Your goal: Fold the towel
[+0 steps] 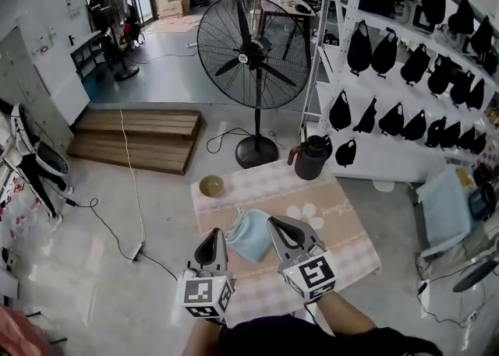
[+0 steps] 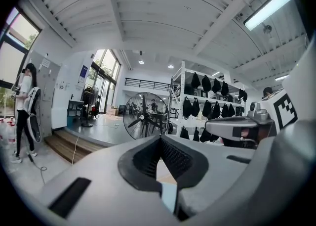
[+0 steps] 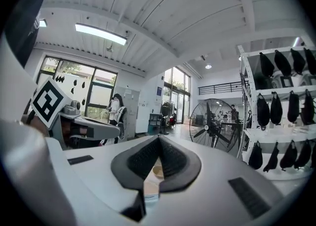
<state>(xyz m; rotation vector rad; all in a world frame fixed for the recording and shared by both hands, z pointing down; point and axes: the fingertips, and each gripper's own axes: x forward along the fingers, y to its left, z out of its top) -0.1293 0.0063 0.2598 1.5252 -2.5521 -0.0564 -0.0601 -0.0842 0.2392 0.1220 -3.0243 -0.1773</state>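
At the bottom centre of the head view both tools hang side by side over the mat. The left gripper (image 1: pixel 213 247) has its jaws pressed together on nothing, and its own view (image 2: pixel 160 140) shows the ribbed pads meeting at the tip with only bare mat behind them. The right gripper (image 1: pixel 282 234) is the same: jaws closed and empty in its own view (image 3: pixel 158 140).

Between the two tips, just beyond them, lies the towel (image 1: pixel 249 234), a pale blue bundle on the pink checked mat (image 1: pixel 343 230). Farther up the mat sit a small bowl (image 1: pixel 210 185) at its upper left corner and a dark jug (image 1: pixel 312 157) at its upper right. Beyond stand the big floor fan (image 1: pixel 253 51) and, at the right, the white shelf (image 1: pixel 366 89) hung with black bags.

Risks, as I judge them: coming down with the jaws closed would shove the bundle rather than pinch it. A deep bite could catch the mat along with the cloth, or several layers at once, and drag the fold askew. A wide sweep could knock the bowl or jug.

The grippers cover the towel's near edge, so I cannot tell whether it is folded or merely bunched. Both gripper views look out over it into the room, and the pale sliver low between each pair of jaws is too small to name
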